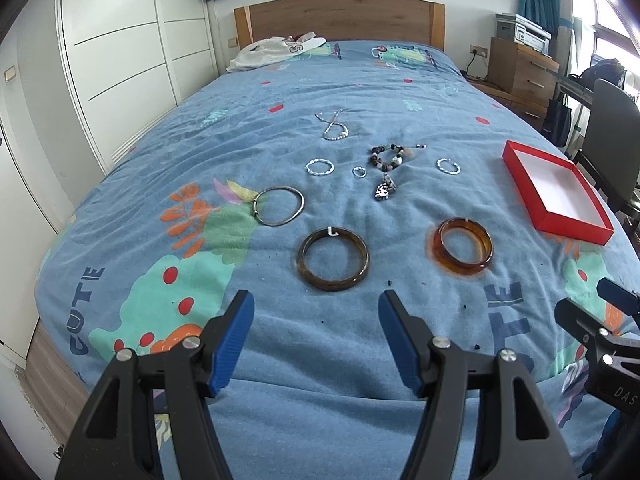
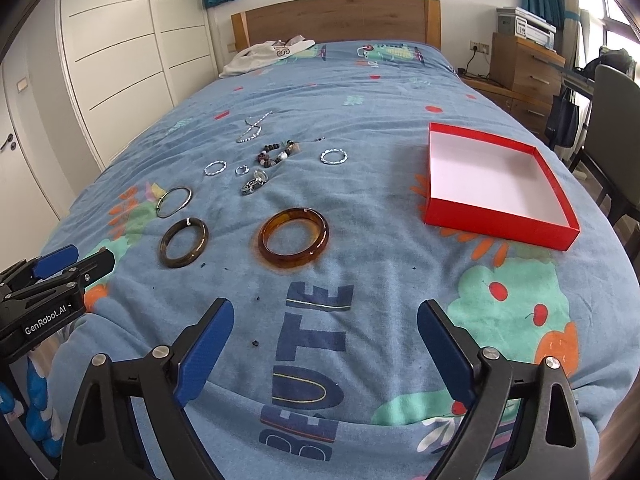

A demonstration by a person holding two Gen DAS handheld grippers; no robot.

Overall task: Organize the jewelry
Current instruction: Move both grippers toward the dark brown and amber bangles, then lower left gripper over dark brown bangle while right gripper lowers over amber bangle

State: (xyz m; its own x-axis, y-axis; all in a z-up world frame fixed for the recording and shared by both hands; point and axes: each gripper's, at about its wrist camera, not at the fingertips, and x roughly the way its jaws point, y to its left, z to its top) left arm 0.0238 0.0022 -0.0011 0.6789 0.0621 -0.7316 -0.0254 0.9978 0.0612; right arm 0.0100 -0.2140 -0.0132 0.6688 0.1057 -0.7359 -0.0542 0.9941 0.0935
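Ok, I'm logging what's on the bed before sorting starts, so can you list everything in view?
Box: 1, red outside, white inside, empty, right side of bed.
Thick bangles: 2, dark brown front centre, amber to its right.
Thin bangle: 1, silver, left of the thick ones.
Twisted rings: 2, silver, one left of the beads, one right.
Small ring: 1, silver, middle row.
Bead bracelet: 1, brown and white, with a metal charm.
Chain: 1, silver, farthest back.
Garment: 1, white, by the headboard.
Bedspread: 1, blue, cartoon print.
Left gripper: fingers open, empty.
Right gripper: fingers open, empty.
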